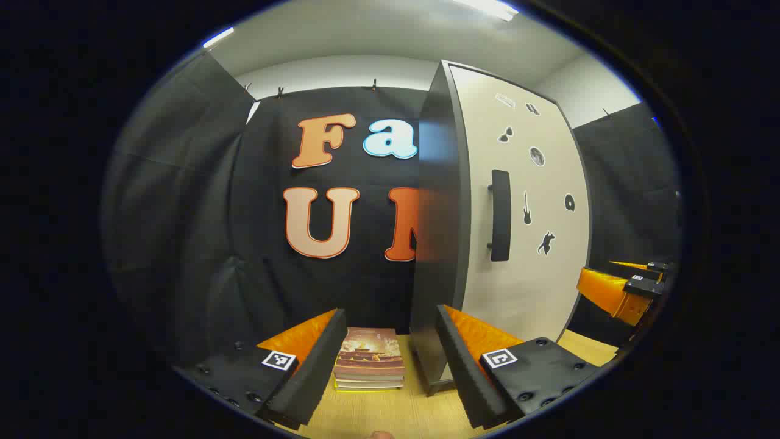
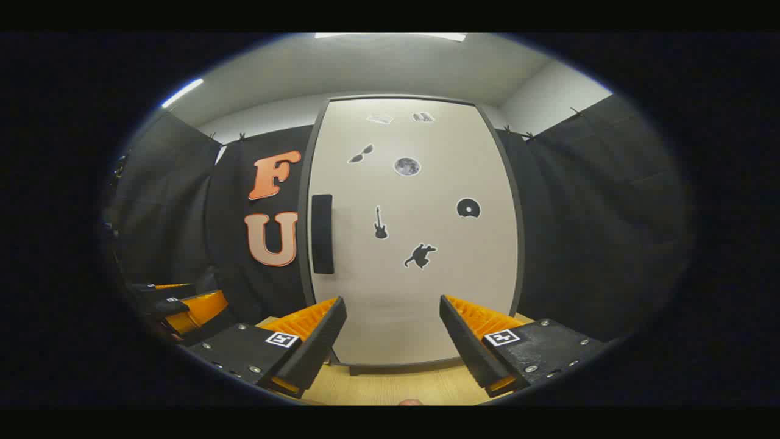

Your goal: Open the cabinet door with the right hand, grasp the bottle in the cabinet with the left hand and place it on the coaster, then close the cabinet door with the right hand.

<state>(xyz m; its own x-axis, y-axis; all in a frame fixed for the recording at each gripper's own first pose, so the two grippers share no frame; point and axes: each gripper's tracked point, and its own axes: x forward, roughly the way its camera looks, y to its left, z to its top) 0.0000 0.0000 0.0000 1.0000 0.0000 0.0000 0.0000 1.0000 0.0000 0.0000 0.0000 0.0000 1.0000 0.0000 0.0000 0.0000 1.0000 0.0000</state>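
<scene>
A tall cabinet stands on the table with its pale door [image 2: 414, 292] closed, hiding the inside. Small dark stickers dot the door, and a black vertical handle [image 2: 322, 233] sits at its left edge. My right gripper [image 2: 391, 302] faces the door squarely, a short way in front of it, open with nothing between its fingers. In the left gripper view the cabinet door [image 1: 524, 274] and handle [image 1: 500, 214] lie ahead to the right, with the dark side panel [image 1: 436, 213] towards me. My left gripper [image 1: 390, 314] is open and holds nothing.
A stack of books [image 1: 370, 360] lies on the wooden table [image 1: 378, 414] just left of the cabinet, ahead of the left gripper. The right gripper [image 1: 634, 283] shows at the far right, the left gripper [image 2: 177, 299] at the far left. Black cloth walls surround the booth.
</scene>
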